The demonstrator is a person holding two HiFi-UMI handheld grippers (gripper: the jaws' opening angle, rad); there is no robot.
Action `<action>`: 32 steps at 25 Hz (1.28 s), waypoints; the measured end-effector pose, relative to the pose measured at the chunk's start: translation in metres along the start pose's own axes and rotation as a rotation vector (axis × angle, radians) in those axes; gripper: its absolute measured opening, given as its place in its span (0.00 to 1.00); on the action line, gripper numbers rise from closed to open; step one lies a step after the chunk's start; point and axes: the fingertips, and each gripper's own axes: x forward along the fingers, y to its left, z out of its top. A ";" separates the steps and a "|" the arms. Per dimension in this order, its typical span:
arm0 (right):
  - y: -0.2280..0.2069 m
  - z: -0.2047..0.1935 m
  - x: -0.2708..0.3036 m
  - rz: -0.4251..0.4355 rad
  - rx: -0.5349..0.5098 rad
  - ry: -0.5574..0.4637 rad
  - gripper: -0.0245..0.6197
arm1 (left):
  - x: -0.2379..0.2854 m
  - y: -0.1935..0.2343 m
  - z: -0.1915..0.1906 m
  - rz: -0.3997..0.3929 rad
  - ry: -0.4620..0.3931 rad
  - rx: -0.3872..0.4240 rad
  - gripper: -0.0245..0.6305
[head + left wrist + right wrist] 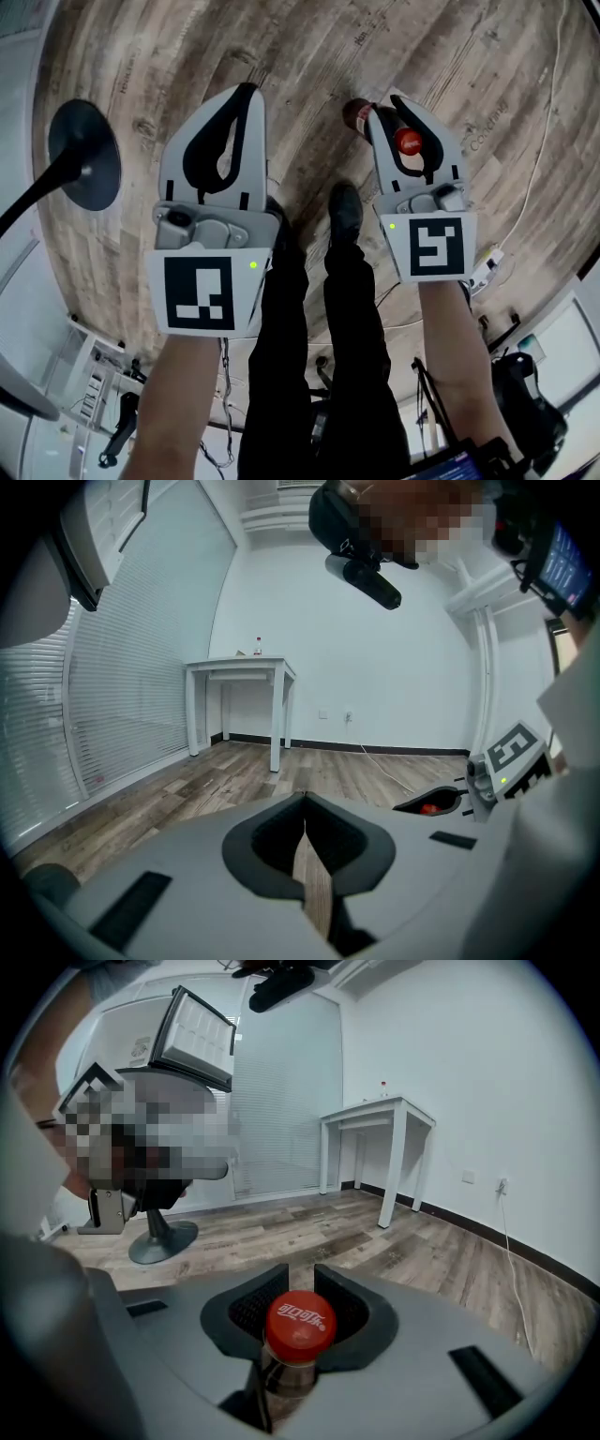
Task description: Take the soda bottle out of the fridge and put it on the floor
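Note:
My right gripper [391, 105] is shut on the neck of the soda bottle [357, 114], just under its red cap [406, 141]. The bottle's dark body hangs below the jaws, over the wooden floor [309, 56]. In the right gripper view the cap [300, 1321] sits between the dark pads [246, 1309] of the right gripper [300, 1277]. My left gripper [246, 90] is held level beside it on the left, shut with nothing in it; in its own view the left gripper [305, 803] has its jaws together. Whether the bottle touches the floor is hidden.
A person's legs and a dark shoe [345, 208] stand between the grippers. A black round chair base [89, 155] lies left. A white table [380, 1115] stands by the wall. A white fridge door [192, 1040] hangs open. A white cable [544, 141] crosses the floor.

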 end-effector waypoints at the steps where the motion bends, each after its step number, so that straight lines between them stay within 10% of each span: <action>1: 0.000 -0.004 0.001 -0.002 0.006 0.002 0.19 | 0.001 0.000 -0.002 -0.001 0.001 0.001 0.06; 32: 0.006 -0.088 0.034 0.050 -0.040 0.108 0.19 | 0.008 -0.006 -0.056 -0.002 0.046 0.016 0.06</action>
